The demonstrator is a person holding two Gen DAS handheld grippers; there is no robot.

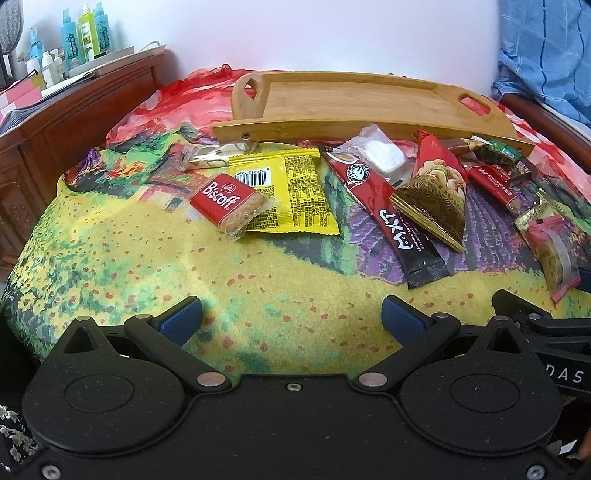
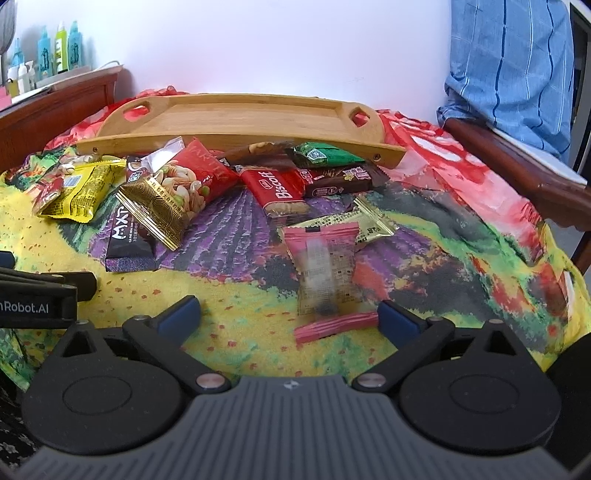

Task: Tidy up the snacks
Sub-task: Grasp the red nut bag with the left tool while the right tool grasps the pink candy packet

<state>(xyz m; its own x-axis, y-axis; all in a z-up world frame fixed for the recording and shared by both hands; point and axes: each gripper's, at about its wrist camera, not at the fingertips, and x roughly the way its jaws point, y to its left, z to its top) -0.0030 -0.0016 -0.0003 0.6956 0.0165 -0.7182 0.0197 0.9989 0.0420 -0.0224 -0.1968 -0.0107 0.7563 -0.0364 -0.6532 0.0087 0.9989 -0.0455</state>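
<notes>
Snack packets lie scattered on a colourful cloth in front of an empty wooden tray (image 1: 362,99) (image 2: 255,114). A red Biscoff biscuit (image 1: 227,205) rests on a yellow packet (image 1: 291,192), ahead of my left gripper (image 1: 291,317), which is open and holds nothing. A black and red stick sachet (image 1: 391,218) and a nut packet (image 1: 439,192) lie to the right. My right gripper (image 2: 288,317) is open. A pink packet (image 2: 325,269) lies between and just past its fingertips, its near end by the right finger (image 2: 397,319). A second Biscoff (image 2: 277,188) and a green packet (image 2: 325,155) lie beyond.
A wooden dresser (image 1: 74,122) with bottles (image 1: 85,33) stands at the left. A wooden bed rail (image 2: 517,166) and blue striped fabric (image 2: 509,66) are at the right. The other gripper's body shows at each view's edge (image 2: 37,295). Open cloth lies at the front left (image 1: 129,266).
</notes>
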